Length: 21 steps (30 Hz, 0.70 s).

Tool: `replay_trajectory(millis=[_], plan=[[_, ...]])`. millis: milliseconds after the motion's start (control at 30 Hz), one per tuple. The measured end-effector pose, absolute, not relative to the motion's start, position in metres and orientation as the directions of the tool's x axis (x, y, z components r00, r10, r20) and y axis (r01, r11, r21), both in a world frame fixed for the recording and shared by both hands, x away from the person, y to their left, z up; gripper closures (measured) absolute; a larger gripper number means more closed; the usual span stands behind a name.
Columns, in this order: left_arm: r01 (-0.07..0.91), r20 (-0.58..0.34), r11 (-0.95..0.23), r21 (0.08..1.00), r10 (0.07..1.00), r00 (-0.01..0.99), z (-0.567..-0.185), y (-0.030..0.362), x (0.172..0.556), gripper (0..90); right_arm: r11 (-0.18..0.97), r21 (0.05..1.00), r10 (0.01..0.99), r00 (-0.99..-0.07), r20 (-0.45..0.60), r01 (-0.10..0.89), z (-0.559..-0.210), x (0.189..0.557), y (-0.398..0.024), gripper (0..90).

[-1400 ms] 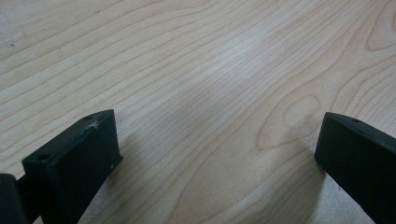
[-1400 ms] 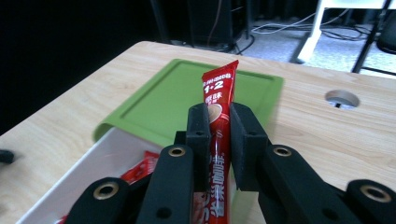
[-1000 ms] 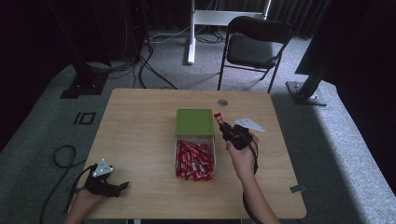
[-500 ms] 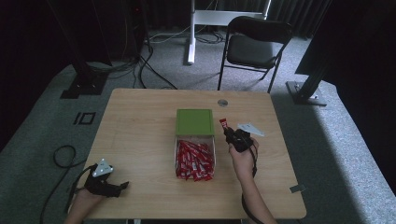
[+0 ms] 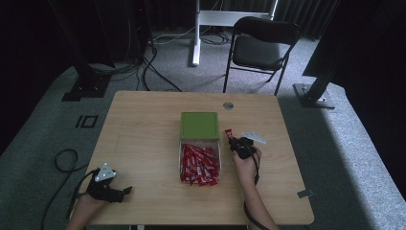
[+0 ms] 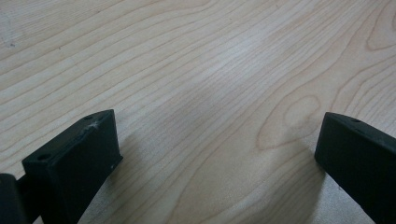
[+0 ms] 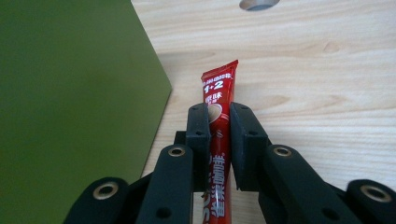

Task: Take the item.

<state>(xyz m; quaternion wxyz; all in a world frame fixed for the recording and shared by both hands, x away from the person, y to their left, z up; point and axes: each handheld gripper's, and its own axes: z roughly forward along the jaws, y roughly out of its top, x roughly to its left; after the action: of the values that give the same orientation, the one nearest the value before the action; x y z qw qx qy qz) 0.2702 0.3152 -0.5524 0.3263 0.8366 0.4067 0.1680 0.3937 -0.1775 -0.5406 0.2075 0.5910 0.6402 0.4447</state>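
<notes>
Right hand-held gripper [image 7: 218, 123] pinched a slim red foil coffee sachet [image 7: 218, 93] — black jaws pressed against both of its sides, sachet's printed top end sticking out past the jaw tips. In the high view the right hand-held gripper [image 5: 233, 141] sat just to the right of the clear plastic box [image 5: 182, 152], near where the box met its flat green square lid [image 5: 199, 125], with the sachet [image 5: 228, 133] pointing toward the far edge of the light wooden table [image 5: 143, 129]. Sachet was outside the box, just beside the lid's right edge, above the table surface; whether it touched the wood, can't tell. Box held a heap of matching red sachets [image 5: 198, 165]. Small round grey grommet hole [image 5: 228, 105] lay beyond the lid, near the far table edge. Left hand-held gripper [image 5: 125, 190] rested well to the left of the box, at the near-left corner — jaws spread wide, nothing between them, bare wood below [image 6: 210, 93].
</notes>
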Motion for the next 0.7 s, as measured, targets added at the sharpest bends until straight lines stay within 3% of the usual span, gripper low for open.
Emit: replay_trajectory(millis=[500, 567, 700], plan=[[0.571, 0.016, -0.456, 0.683, 0.790, 0.613, -0.552, 0.315, 0.270, 0.8, -0.069, 0.780, 0.940, -0.221, 0.260, 0.622, -0.554, 0.398, -0.163, 78.6], [0.571, 0.016, -0.456, 0.683, 0.790, 0.613, -0.552, 0.315, 0.270, 0.8, -0.081, 0.778, 0.937, -0.219, 0.274, 0.624, -0.554, 0.399, -0.162, 71.4], [0.571, 0.016, -0.456, 0.683, 0.790, 0.613, -0.552, 0.315, 0.270, 0.8, -0.072, 0.789, 0.939, -0.226, 0.261, 0.611, -0.552, 0.398, -0.164, 67.6]])
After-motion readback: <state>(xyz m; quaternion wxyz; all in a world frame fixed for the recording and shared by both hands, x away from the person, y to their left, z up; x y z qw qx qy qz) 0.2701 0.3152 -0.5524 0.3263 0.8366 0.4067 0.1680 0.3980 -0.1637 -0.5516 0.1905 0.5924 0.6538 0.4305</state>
